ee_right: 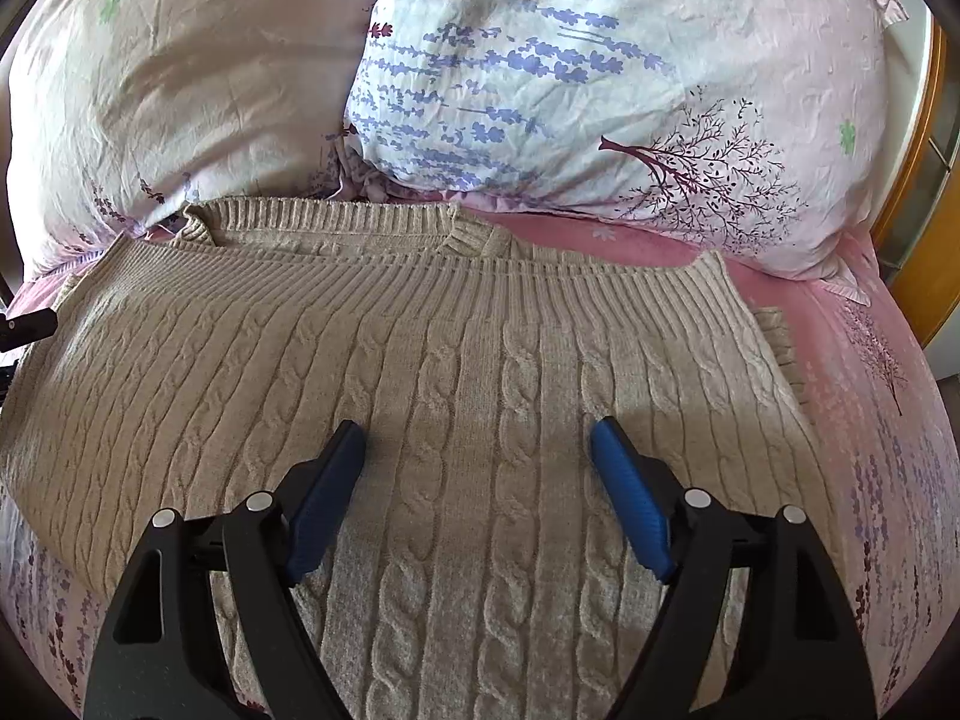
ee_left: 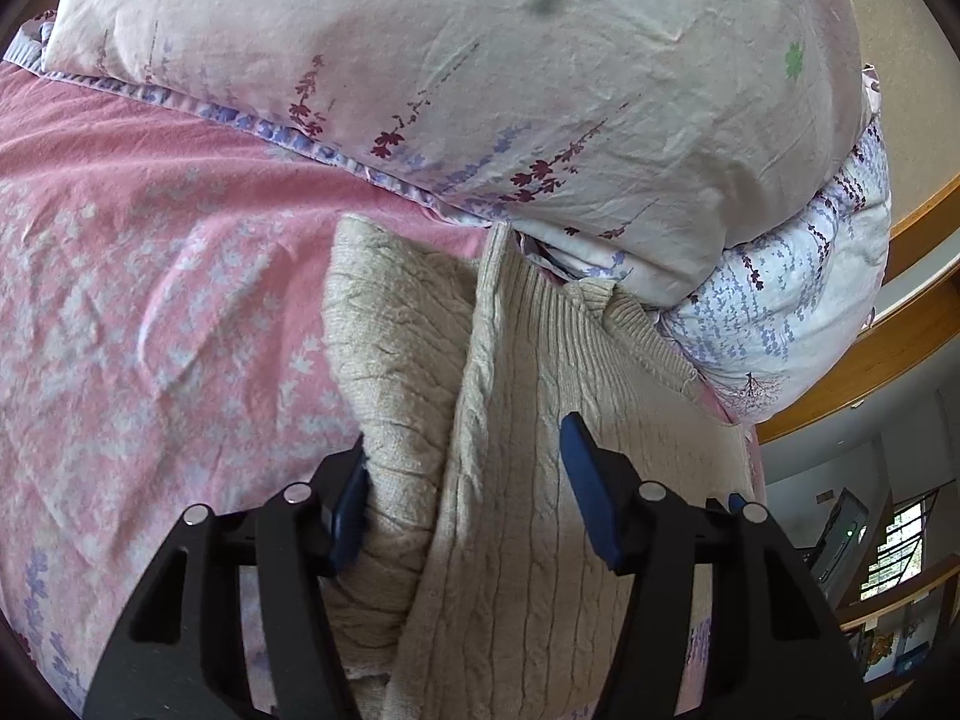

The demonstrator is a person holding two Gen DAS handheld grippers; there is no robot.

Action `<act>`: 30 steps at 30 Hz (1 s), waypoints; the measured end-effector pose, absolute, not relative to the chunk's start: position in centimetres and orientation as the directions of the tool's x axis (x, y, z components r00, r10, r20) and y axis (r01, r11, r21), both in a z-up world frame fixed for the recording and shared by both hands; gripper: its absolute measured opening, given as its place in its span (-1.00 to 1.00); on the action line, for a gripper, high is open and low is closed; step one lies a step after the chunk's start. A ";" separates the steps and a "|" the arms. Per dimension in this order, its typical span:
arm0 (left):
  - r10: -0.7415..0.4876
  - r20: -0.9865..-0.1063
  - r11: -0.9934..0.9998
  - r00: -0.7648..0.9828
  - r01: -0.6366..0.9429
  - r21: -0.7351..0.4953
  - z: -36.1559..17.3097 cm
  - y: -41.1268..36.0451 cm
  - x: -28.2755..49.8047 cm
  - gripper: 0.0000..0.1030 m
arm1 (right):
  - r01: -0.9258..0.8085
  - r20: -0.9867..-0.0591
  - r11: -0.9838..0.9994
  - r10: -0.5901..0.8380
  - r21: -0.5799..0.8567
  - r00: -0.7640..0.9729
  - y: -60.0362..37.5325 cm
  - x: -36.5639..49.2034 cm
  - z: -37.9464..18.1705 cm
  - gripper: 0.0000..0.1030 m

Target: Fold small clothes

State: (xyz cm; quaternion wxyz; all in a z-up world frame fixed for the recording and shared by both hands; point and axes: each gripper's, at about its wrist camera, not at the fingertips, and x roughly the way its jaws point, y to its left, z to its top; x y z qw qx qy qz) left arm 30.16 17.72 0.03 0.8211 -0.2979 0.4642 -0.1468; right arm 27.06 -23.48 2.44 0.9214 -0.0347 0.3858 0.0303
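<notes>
The beige cable-knit sweater (ee_right: 456, 396) lies flat on the pink bedsheet (ee_left: 150, 276), its ribbed edge just below the pillows (ee_right: 540, 90). Both grippers – left gripper (ee_left: 465, 480), right gripper (ee_right: 477, 468) – hover with fingers spread, gripping nothing, likely poised to fold.

No readable text, label, brand or number anywhere in either view.
</notes>
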 end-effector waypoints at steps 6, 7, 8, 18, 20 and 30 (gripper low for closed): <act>-0.516 -0.684 0.773 0.516 -0.062 -0.631 -0.1 17.2 30.4 -0.29 | -0.083 -0.712 0.996 0.031 -0.039 0.702 -23.6 27.1 2.4 0.56; -0.517 -0.685 0.767 0.514 -0.077 -0.637 -0.3 17.3 30.5 -0.42 | -0.083 -0.712 0.996 0.031 -0.039 0.702 -23.6 27.1 2.4 0.56; -0.526 -0.679 0.754 0.512 -0.089 -0.651 -0.5 17.4 30.6 -0.43 | -0.083 -0.712 0.996 0.031 -0.039 0.701 -23.6 27.1 2.4 0.56; -0.574 -0.599 0.707 0.559 -0.030 -0.706 2.5 15.9 29.8 -0.58 | -0.091 -0.714 0.995 0.042 -0.031 0.699 -23.7 27.0 2.4 0.57; -0.596 -0.572 0.689 0.564 -0.008 -0.725 3.5 15.1 29.6 -0.58 | -0.099 -0.716 0.995 0.054 -0.022 0.696 -23.8 27.0 2.5 0.57; -0.689 -0.470 0.607 0.552 0.085 -0.790 7.5 6.9 30.5 -0.60 | -0.177 -0.633 0.930 0.352 0.323 0.690 -30.4 25.3 5.0 0.66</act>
